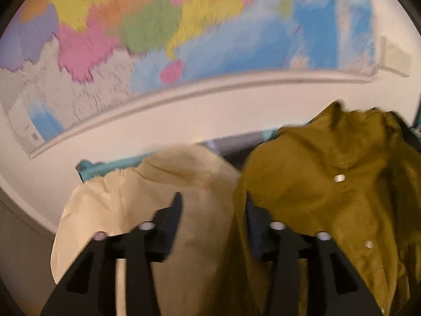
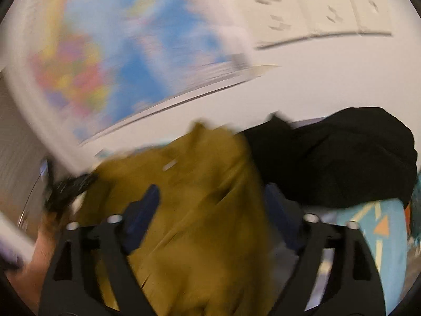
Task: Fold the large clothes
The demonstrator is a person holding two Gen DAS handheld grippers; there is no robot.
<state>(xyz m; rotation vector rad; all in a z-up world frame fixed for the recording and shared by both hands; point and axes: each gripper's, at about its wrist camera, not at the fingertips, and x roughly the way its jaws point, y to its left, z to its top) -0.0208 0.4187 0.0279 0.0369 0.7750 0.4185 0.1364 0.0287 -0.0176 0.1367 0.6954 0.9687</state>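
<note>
A large wall map [image 1: 163, 26] printed in pink, yellow, green, orange and blue fills the white wall [image 1: 236, 105] behind everything, and it is badly blurred in the right wrist view. Below it lies a heap of three garments on a surface covered by a turquoise patterned cloth [image 2: 379, 234], whose far edge shows as a thin teal strip against the wall. The biggest piece in view is the olive-mustard button-front shirt of thin woven fabric [image 1: 329, 197], crumpled and standing up in a peak; three pale round buttons can be counted on it in the left wrist view. Just to its left, touching it, sits a cream-beige garment of soft fabric [image 1: 147, 205], bunched into a rounded mound. To the right of the olive shirt, overlapping its edge, lies one black garment [image 2: 342, 158] humped near the far edge of the cloth. The left gripper [image 1: 213, 205], black with two dark fingers, stands released: its jaws are apart, with the seam where cream fabric meets olive fabric lying between and beyond them, and no pad pressing on cloth. The right gripper [image 2: 210, 200], black with blue-padded fingers, also stands wide; the olive shirt lies in the gap and drapes down toward the camera, but the blur hides whether either pad touches it. At the left edge of the right wrist view, part of a person's hand [image 2: 39, 250] and a blurred black device show.
</note>
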